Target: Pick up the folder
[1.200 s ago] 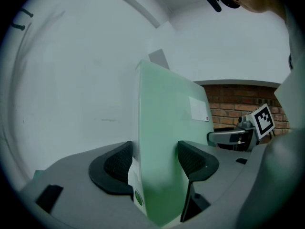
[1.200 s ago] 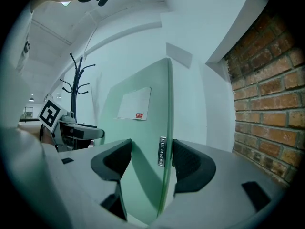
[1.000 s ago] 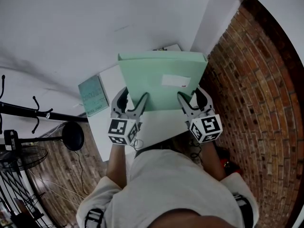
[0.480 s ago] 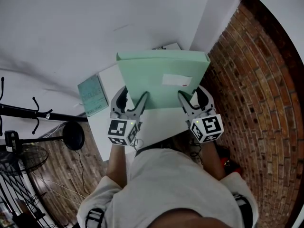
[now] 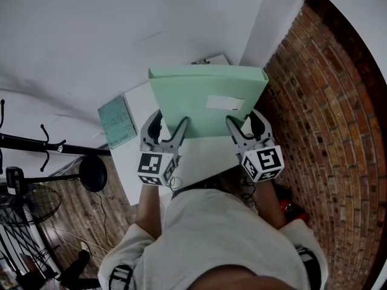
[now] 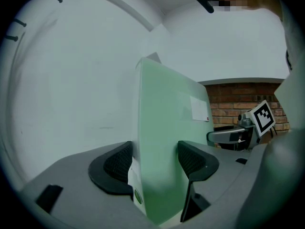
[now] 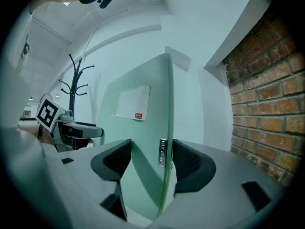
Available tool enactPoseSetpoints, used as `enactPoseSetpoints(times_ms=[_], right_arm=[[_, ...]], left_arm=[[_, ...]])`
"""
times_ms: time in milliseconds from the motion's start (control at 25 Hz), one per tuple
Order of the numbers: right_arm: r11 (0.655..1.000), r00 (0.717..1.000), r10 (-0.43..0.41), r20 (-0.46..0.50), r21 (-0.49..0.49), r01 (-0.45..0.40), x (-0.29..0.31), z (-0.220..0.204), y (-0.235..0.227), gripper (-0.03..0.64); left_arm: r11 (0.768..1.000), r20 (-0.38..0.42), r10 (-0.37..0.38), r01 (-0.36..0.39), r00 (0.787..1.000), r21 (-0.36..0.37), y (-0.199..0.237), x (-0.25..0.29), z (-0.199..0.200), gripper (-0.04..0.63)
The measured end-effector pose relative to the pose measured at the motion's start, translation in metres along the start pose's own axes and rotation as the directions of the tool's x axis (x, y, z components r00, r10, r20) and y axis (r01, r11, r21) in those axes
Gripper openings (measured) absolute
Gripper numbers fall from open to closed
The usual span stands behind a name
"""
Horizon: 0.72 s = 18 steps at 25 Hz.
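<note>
One pale green folder (image 5: pixel 205 101) sits at the center of the frame, held up over a white counter (image 5: pixel 134 162). Two claws grip its near edge: the left claw (image 5: pixel 168 129) and the right claw (image 5: pixel 245 127), each narrowly parted and clamped on the folder. One teal booklet (image 5: pixel 118 121), possibly a notebook, lies on the counter at left.

From above, a pale green folder (image 5: pixel 205 104) with a white label (image 5: pixel 224 103) is held over a white surface (image 5: pixel 136 156). The left hand-held gripper (image 5: pixel 167 125) grips its lower left corner and the right hand-held gripper (image 5: pixel 247 124) its lower right corner. A teal booklet (image 5: pixel 118 121) lies on the surface to the left. A brick wall (image 5: pixel 326 132) fills the right side, and a black coat rack (image 5: pixel 36 144) stands far left.
</note>
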State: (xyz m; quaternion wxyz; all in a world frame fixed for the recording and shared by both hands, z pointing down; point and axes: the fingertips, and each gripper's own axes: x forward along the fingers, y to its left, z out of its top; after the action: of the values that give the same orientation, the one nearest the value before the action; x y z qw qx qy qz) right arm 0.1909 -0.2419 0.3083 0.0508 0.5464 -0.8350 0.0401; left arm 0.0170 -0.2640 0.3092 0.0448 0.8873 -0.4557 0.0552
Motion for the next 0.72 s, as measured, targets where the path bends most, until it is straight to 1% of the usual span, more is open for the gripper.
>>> enactPoseSetpoints(times_ms=[280,560,720], right_arm=[[1.0,1.0,-0.006,-0.004,-0.012,0.006,-0.0006,-0.0007,0.0008,0.268],[1.0,1.0,-0.01,-0.015,-0.004,0.01,-0.0031,-0.0038,-0.0009,0.268],[1.0,1.0,-0.012,-0.022,-0.002,0.012,-0.0052,-0.0069,0.0003,0.268]], left_arm=[[1.0,-0.008,0.002,-0.002,1.0,0.0,-0.0002,0.0008,-0.0019,0.304],[1.0,-0.012,-0.006,0.006,1.0,0.007,-0.0038,0.0008,-0.0029,0.304],[1.0,-0.024,-0.004,0.004,1.0,-0.002,-0.0038,-0.0009,-0.0068,0.304]])
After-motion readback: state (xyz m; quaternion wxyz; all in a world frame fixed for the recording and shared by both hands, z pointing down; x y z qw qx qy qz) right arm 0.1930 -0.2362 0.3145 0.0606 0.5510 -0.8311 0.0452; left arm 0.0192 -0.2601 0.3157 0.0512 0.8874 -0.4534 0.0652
